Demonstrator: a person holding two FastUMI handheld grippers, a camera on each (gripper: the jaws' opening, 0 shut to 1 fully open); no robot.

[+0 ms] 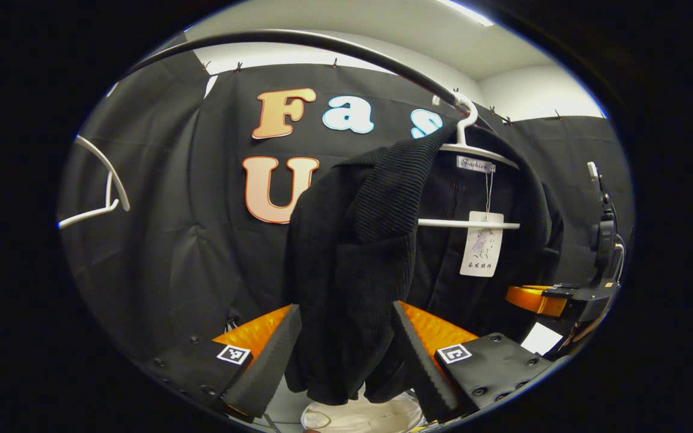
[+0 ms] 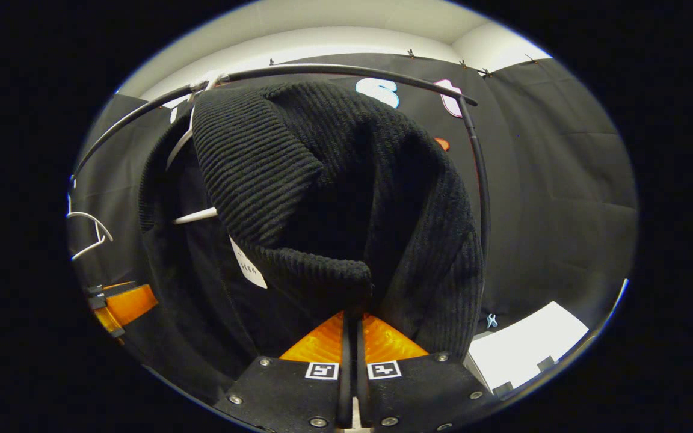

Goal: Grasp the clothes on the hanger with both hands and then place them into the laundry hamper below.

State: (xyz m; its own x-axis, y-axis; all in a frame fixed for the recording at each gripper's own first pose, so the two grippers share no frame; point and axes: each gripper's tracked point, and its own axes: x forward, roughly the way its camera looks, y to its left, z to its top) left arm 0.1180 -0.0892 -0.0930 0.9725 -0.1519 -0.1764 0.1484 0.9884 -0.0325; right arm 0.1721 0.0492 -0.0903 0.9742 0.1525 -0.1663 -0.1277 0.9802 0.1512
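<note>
Left gripper view: your left gripper has its fingers spread wide, and the lower front panel of the black knit cardigan hangs in the gap between them. Neither finger presses on the fabric. The cardigan hangs on a white plastic hanger, whose hook sits over the black rail above the cardigan. A paper hang tag dangles inside the cardigan's open front, below the hanger's crossbar. An empty white hanger hangs well to the left of the cardigan. Below the cardigan's hem, a white rim that appears to be the laundry hamper is partly visible. Your right gripper sits just beside the cardigan's right edge.

Right gripper view: your right gripper has its fingers brought together, with a fold of the cardigan pinched at their tips. The cardigan's ribbed collar drapes over the hanger, directly above the pinched fold. Your left gripper sits to the left of the cardigan, near its lower edge.
</note>
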